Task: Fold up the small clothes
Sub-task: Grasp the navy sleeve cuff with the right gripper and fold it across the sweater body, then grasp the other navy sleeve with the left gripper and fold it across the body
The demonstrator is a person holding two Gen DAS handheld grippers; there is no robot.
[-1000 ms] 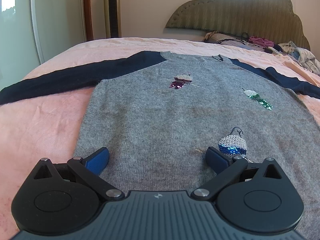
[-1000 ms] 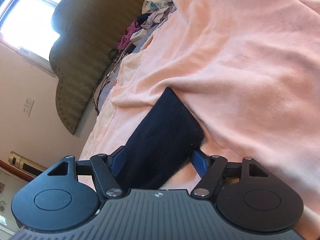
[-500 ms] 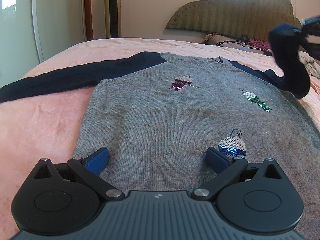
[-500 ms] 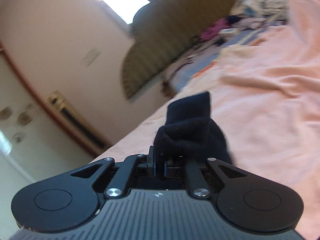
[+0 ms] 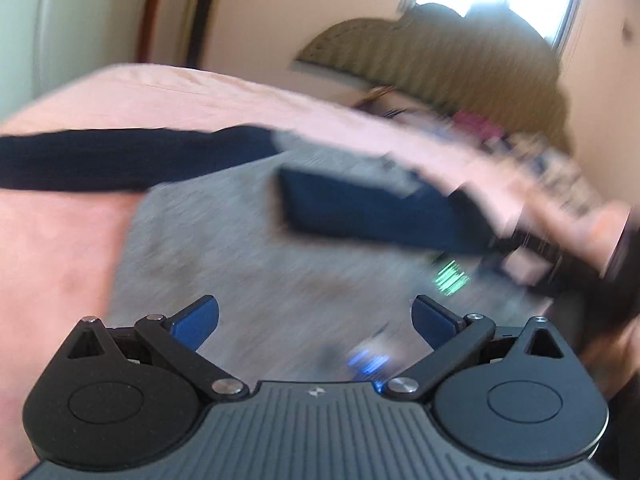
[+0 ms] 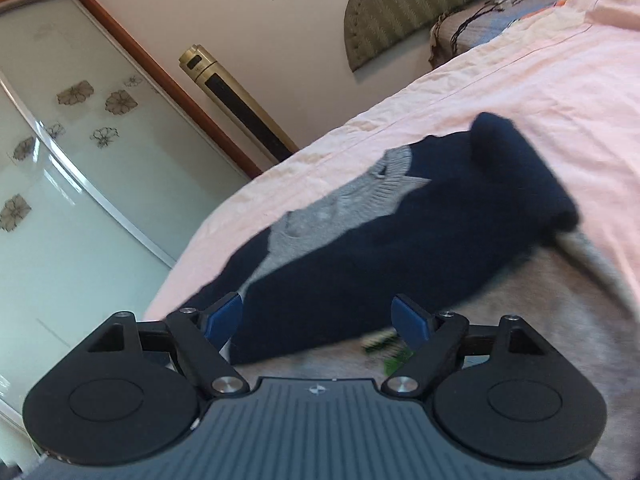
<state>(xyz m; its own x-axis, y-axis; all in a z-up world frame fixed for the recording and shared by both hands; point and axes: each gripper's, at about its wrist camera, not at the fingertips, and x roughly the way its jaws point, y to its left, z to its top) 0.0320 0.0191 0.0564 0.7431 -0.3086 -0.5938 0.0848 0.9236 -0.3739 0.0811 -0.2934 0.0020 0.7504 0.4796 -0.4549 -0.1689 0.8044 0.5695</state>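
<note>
- Left wrist view is pretty smeared, but the left gripper (image 5: 314,318) has its blue fingers (image 5: 196,320) spread wide with nothing between them, hanging over the lower part of the grey sweater (image 5: 224,248).
- That sweater lies flat on the pink bedspread (image 5: 60,248). Its far navy sleeve (image 5: 100,160) stretches straight out to the left across the pink.
- The other navy sleeve (image 5: 372,212) lies folded across the chest of the sweater, running from the middle out to the right edge of the view.
- A blurred hand (image 5: 592,236) shows at the right edge by that sleeve's outer end. Can't make out what it's doing, too much blur.
- A green sequin patch (image 5: 450,280) peeks out just below the folded sleeve, and a blue sparkly one (image 5: 368,360) sits right by the left gripper's right finger.
- Right wrist view is way sharper: right gripper (image 6: 318,320) is wide open too, holding nothing, with the folded sleeve (image 6: 400,248) lying just ahead of its fingers (image 6: 408,322), apart from both pads.
- Grey ribbed collar (image 6: 360,196) shows beyond the sleeve, and the sleeve's bend (image 6: 516,160) bunches up near the sweater's edge.
- Background: padded headboard (image 6: 408,4), a gold tower fan (image 6: 236,100), frosted wardrobe door (image 6: 80,160) with flower prints.
</note>
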